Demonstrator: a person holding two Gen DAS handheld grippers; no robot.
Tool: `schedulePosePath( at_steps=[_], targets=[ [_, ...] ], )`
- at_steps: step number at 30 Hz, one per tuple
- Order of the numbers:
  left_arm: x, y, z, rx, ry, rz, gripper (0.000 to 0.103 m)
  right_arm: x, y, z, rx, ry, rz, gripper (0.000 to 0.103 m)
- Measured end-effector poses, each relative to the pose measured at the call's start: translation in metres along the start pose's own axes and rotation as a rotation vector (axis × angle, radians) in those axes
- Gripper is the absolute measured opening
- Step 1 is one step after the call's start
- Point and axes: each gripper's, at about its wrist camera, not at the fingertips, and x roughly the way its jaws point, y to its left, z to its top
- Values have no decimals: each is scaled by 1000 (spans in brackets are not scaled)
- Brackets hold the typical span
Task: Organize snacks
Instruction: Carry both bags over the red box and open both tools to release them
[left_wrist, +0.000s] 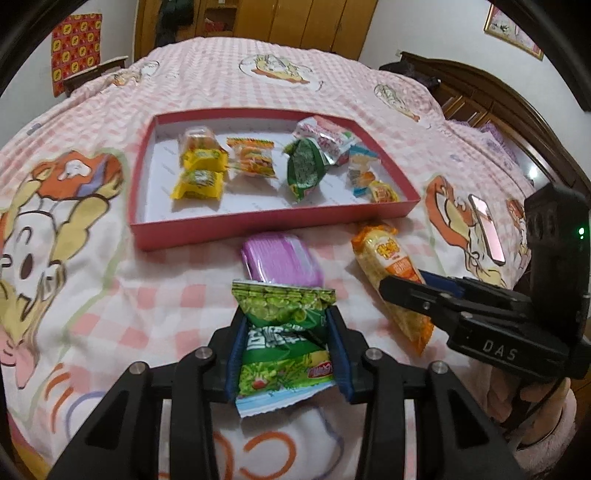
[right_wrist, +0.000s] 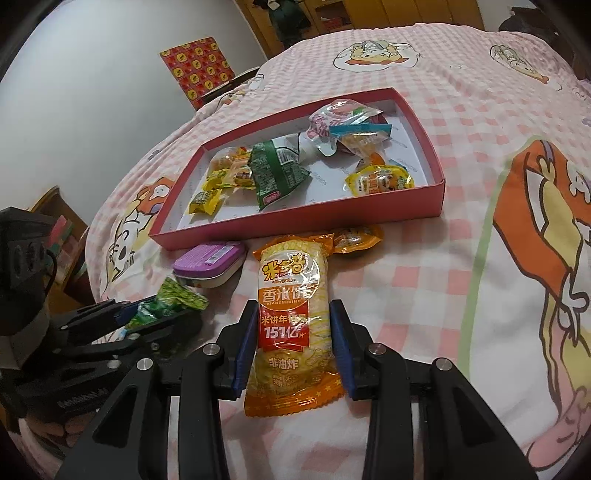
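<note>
My left gripper is shut on a green snack packet, just above the bed; it also shows in the right wrist view. My right gripper is shut on an orange rice cracker pack, which also shows in the left wrist view. A red shallow box lies ahead on the bed and holds several snacks: yellow packets, a green packet, pink and blue packets. The box also shows in the right wrist view.
A purple tin lies between the box and my left gripper. A small orange packet lies beside the box front. A phone lies on the pink checked bedspread at right. A wooden headboard is at far right.
</note>
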Motion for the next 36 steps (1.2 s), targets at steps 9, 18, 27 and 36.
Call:
schedulePosePath(
  at_steps=[9,18,27,36],
  targets=[
    [-21,2,13,-1,-67,-3,42,-16,12,4,-34,-20,21,38],
    [-23,4,41,16,-119,25,42,-22,22,26,-91,-43,4,38],
    [-17,9,76,17,-182,38,42,-20,17,52,-90,-57,-6,38],
    [13,13,110,4,-199,52,42,-9,10,74,-92,-76,-29,38]
  ],
)
